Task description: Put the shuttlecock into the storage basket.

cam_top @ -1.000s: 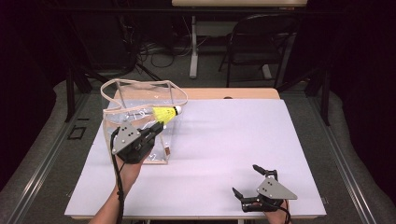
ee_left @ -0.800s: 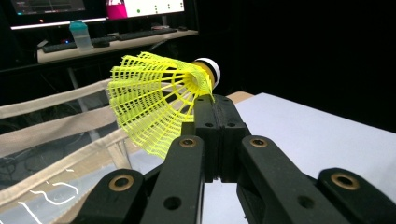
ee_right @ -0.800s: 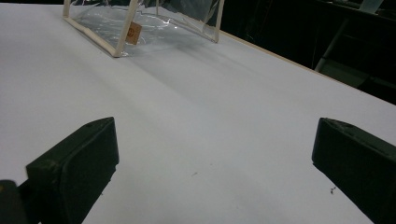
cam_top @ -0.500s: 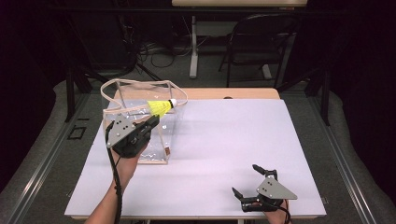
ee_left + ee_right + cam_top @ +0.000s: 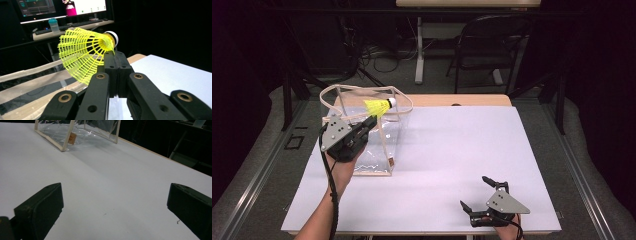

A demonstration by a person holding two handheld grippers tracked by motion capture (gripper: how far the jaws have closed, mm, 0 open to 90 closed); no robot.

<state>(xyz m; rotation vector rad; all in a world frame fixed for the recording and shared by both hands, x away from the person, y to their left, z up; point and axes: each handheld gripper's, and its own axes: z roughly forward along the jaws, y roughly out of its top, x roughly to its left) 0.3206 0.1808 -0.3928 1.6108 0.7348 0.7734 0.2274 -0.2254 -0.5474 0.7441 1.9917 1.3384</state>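
A yellow shuttlecock with a white cork hangs in the air over the open top of a clear plastic bag with cream edging and handles. My left gripper is shut on the rim of its yellow skirt, with the cork pointing away to the right. The bag stands upright at the table's left side. At the near right edge of the table my right gripper rests low and open, nothing between its jaws; its own view looks across the white tabletop to the bag's bottom corner.
The white tabletop stretches between the bag and my right gripper. A small tan tag sits on the bag's front corner. A chair and desk legs stand on the floor behind the table.
My left gripper has lifted the shuttlecock and carried it leftward and farther back, so it now hangs over the bag's mouth. The right gripper has stayed where it was.
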